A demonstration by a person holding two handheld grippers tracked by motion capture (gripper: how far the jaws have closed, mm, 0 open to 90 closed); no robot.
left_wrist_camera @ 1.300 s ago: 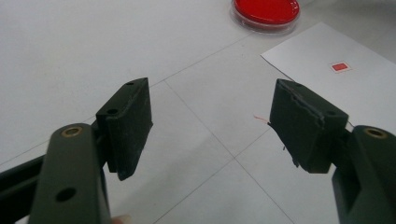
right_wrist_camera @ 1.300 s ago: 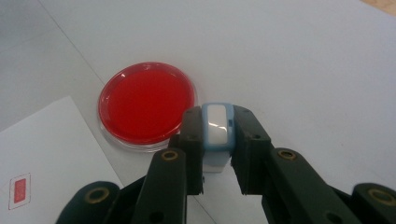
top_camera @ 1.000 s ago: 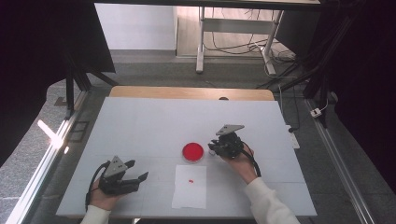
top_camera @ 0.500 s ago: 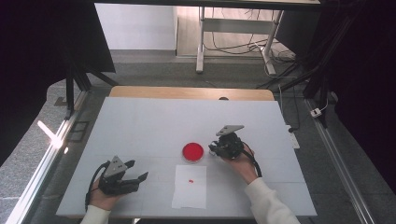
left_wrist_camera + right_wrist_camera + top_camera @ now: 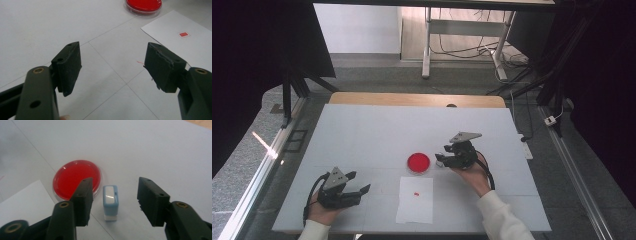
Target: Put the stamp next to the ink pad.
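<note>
A small blue and white stamp [image 5: 110,201] stands upright on the white table between the jaws of my right gripper [image 5: 113,202]. Those jaws have just been opening, and both pads are clear of the stamp. Just beyond the left jaw lies a round red ink dish [image 5: 76,178], which the high view shows left of my right gripper [image 5: 441,161]. My left gripper [image 5: 112,67] rests open and empty near the table's front left [image 5: 361,181]. A white paper sheet [image 5: 414,200] with a small red square mark [image 5: 416,193] lies in front of the dish [image 5: 418,162].
The white table [image 5: 377,130] has a wooden strip [image 5: 412,99] along its far edge. Beyond it are a stand's legs and cables [image 5: 447,45] on the floor. A metal rail [image 5: 257,175] runs along the table's left side.
In the high view the right gripper's jaws look slightly wider apart than before. Both hands stay where they were.
</note>
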